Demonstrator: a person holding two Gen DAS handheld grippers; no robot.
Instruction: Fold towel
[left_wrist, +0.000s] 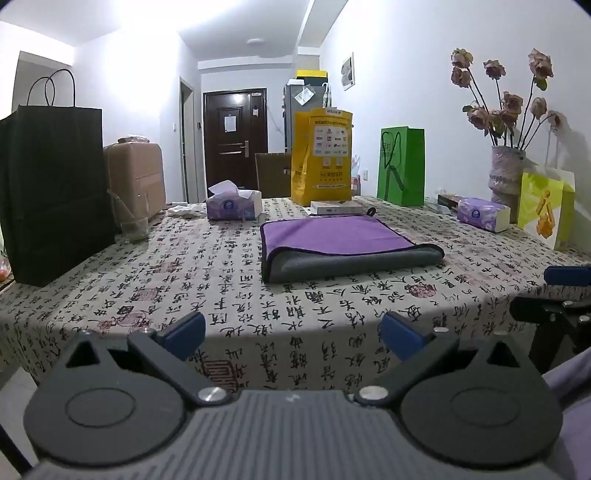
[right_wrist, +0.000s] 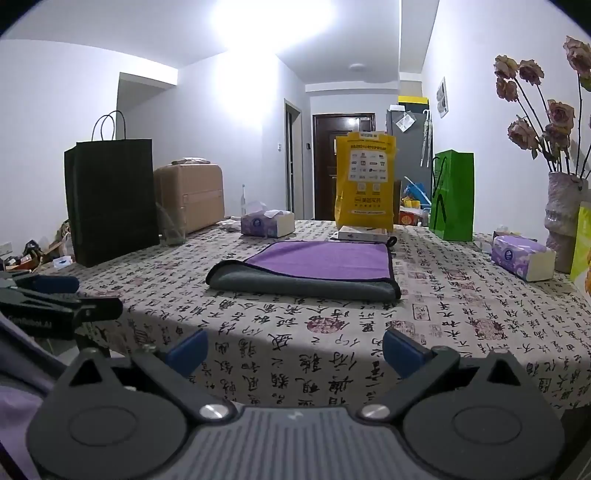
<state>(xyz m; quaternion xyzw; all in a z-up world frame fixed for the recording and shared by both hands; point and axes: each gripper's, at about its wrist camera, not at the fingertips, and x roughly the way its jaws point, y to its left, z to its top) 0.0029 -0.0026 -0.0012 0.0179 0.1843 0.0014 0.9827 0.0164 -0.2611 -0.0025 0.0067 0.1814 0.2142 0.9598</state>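
Ahead, centre frame, towel (left_wrist: 343, 245) lies crosswise on counter (left_wrist: 221, 280), well beyond my left gripper (left_wrist: 293, 334) and right gripper (right_wrist: 295, 350); fingers wide apart, empty, neither nearer.

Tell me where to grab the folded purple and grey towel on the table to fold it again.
Probably take the purple and grey microfibre towel by the two corners of its near edge, one gripper each. It lies flat, already doubled, its rounded grey fold facing the grippers. Come in low from the near side: the open left gripper to the left corner, the open right gripper to the right, then lift toward the far edge.
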